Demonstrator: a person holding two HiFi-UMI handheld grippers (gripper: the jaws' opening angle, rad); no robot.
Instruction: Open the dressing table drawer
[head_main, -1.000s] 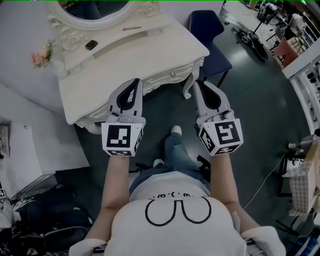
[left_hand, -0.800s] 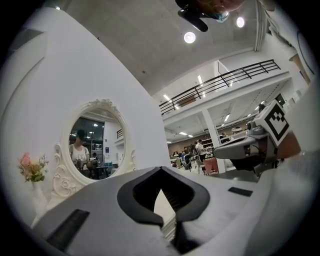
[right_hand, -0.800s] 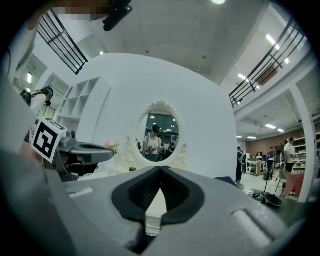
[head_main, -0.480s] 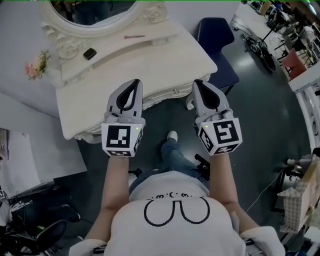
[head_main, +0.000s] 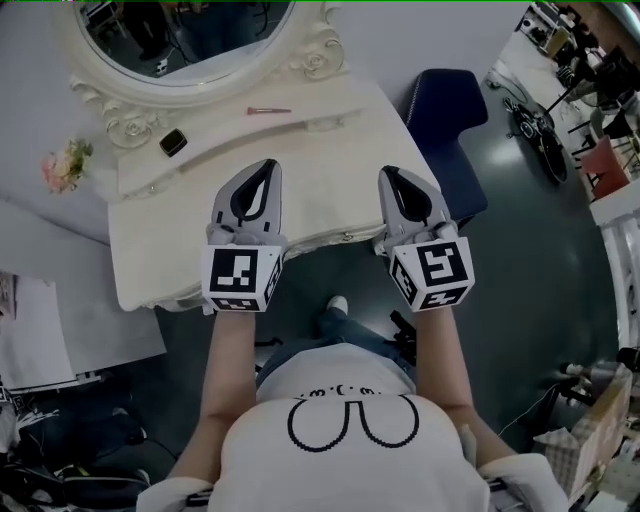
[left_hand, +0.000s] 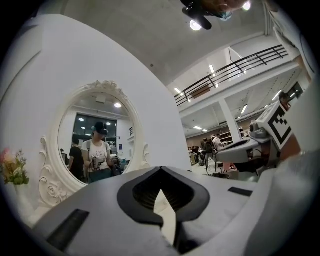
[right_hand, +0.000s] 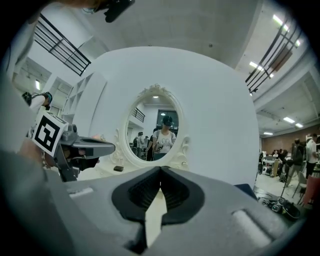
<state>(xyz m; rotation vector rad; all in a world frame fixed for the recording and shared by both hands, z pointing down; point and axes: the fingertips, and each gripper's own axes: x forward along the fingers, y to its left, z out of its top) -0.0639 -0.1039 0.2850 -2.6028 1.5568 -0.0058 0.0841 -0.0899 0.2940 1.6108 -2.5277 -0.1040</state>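
Note:
The cream dressing table (head_main: 160, 225) stands ahead in the head view, its carved drawer front under the near edge with a small knob (head_main: 347, 237) between my two hands. My left gripper (head_main: 268, 166) reaches over the tabletop left of the knob, shut and empty. To the right of the knob my right gripper (head_main: 388, 172) crosses the table's front edge, also shut with nothing in it. In the left gripper view the jaws (left_hand: 160, 169) meet at their tips; in the right gripper view the jaws (right_hand: 160, 169) meet too. Neither touches the knob.
An oval mirror (head_main: 185, 40) rises at the table's back. On the top lie a small dark object (head_main: 172, 142) and a pink stick (head_main: 268, 110); flowers (head_main: 62, 165) stand at the left end. A dark blue chair (head_main: 445, 110) stands right of the table.
The person has stepped toward the table. Both grippers, still shut, have moved forward from short of the front edge to over the tabletop, and the table now lies closer below.

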